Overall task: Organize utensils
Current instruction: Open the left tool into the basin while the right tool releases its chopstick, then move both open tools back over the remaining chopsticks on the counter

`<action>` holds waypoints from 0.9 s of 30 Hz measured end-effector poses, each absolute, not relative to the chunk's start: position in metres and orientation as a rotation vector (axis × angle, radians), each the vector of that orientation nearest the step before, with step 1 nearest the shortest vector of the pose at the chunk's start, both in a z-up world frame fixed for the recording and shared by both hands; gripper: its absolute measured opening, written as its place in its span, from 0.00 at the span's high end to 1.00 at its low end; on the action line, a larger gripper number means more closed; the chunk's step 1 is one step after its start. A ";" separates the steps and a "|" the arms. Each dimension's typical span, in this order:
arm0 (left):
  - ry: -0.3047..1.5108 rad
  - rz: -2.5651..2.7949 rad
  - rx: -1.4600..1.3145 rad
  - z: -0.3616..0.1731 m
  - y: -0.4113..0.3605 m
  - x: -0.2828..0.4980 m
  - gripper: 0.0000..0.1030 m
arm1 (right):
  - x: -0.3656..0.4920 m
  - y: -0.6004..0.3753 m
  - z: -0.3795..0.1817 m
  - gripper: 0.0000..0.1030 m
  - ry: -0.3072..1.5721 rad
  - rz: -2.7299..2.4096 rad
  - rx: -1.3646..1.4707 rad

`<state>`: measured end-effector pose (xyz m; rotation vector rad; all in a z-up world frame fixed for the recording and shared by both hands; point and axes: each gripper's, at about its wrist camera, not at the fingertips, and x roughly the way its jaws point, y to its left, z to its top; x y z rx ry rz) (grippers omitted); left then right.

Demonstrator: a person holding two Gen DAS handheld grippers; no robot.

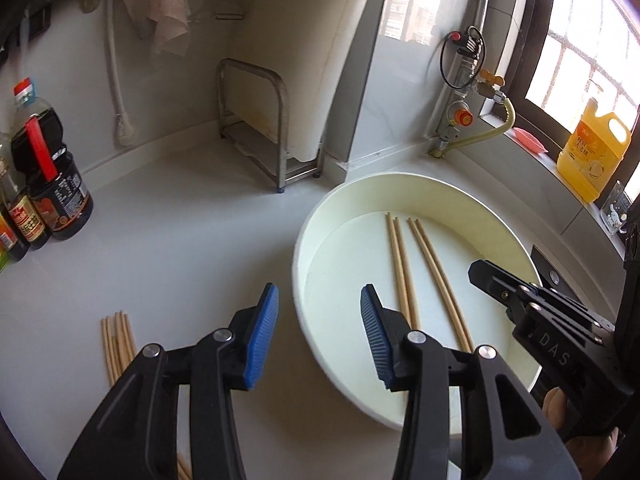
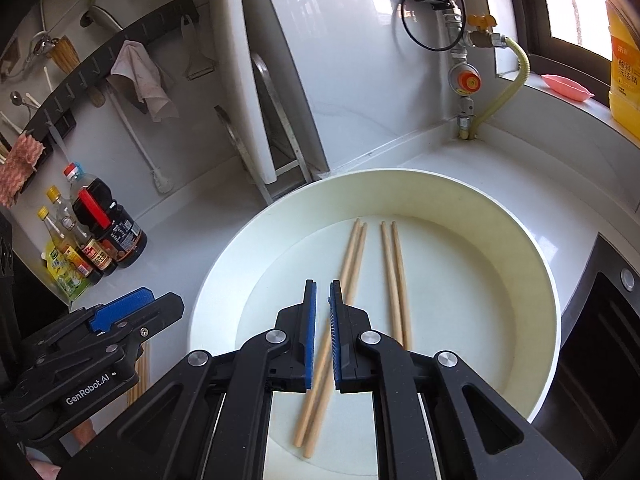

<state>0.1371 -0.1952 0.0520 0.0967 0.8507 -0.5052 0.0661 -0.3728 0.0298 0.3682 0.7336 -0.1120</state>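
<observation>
A round white basin (image 1: 316,216) (image 2: 532,256) on the counter holds two pairs of wooden chopsticks, one on the left (image 1: 400,256) (image 2: 352,256) and one on the right (image 1: 436,272) (image 2: 394,272). Several more chopsticks (image 1: 116,344) lie on the counter left of the basin. My left gripper (image 1: 320,336) is open and empty over the basin's left rim; it also shows in the right wrist view (image 2: 120,312). My right gripper (image 2: 323,332) hangs above the left pair, jaws nearly closed with a narrow gap, holding nothing. It shows at right in the left wrist view (image 1: 492,280).
Sauce bottles (image 1: 48,184) (image 2: 100,232) stand at the left of the counter. A metal rack (image 1: 256,128) with a white board stands at the back. A gas valve with yellow hose (image 1: 472,120) and a yellow detergent jug (image 1: 596,148) are by the window. A stove edge (image 2: 600,320) is right.
</observation>
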 end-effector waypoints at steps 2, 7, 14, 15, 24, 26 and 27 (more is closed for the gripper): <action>0.850 -0.473 0.087 0.052 -0.177 0.134 0.58 | 0.067 -0.360 0.033 0.94 0.732 -0.082 0.350; 0.857 -0.387 0.067 0.046 -0.129 0.122 0.52 | 0.068 -0.325 0.041 0.86 0.725 0.001 0.301; 0.865 -0.256 0.032 0.038 -0.061 0.105 0.52 | 0.068 -0.273 0.043 0.82 0.737 0.125 0.247; 0.864 -0.238 0.031 0.037 -0.053 0.103 0.52 | 0.068 -0.266 0.043 0.81 0.742 0.142 0.239; 0.892 -0.124 -0.016 0.015 0.004 0.088 0.47 | 0.066 -0.206 0.032 0.77 0.785 0.266 0.158; 0.903 -0.114 -0.028 0.009 0.012 0.088 0.46 | 0.067 -0.193 0.027 0.75 0.797 0.284 0.135; 0.906 -0.109 -0.031 0.007 0.016 0.088 0.46 | 0.067 -0.188 0.024 0.74 0.803 0.293 0.126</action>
